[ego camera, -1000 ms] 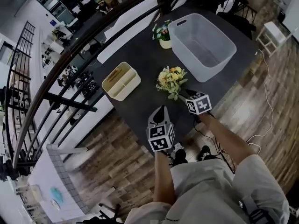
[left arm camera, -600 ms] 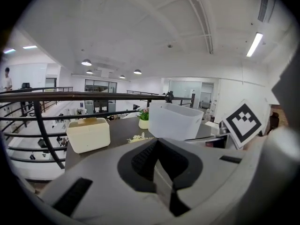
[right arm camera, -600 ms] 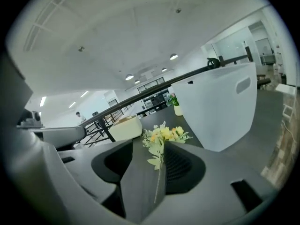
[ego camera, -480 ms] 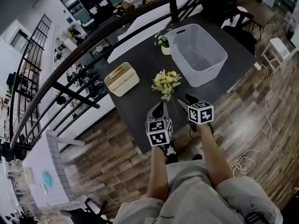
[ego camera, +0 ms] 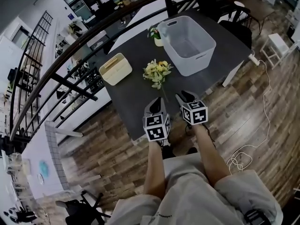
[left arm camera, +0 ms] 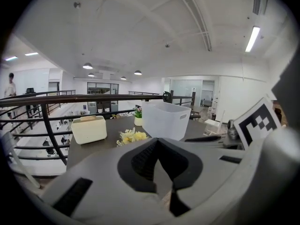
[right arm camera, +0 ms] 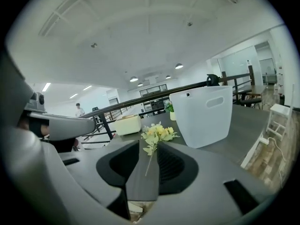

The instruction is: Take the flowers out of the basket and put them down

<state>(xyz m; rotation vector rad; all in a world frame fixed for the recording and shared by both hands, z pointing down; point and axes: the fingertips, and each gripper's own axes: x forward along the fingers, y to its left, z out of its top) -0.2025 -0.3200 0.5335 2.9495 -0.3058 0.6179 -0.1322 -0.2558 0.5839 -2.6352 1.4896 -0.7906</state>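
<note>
**Flowers lie on the bench, both grippers held clear**

Nearest the person, both forearms reach forward side by side. Each gripper points ahead and somewhat downward over the bench's near edge. The left gripper has its jaws together with nothing in them. The right gripper, just beside it, has its jaws parted, and they have just been closing. Nothing sits between them: the thin stem seen through the gap lies on the bench farther ahead.

Neither gripper touches the flowers. That suits a put-down that looks finished, with the bunch resting on its own. It lies on its side on the bare dark surface, stem toward the right gripper and blooms pointing away.

Beyond it the white basket stands upright and looks empty, near the flowers but apart from them. A cream box sits to the left. A small potted plant stands at the basket's far side.
</note>
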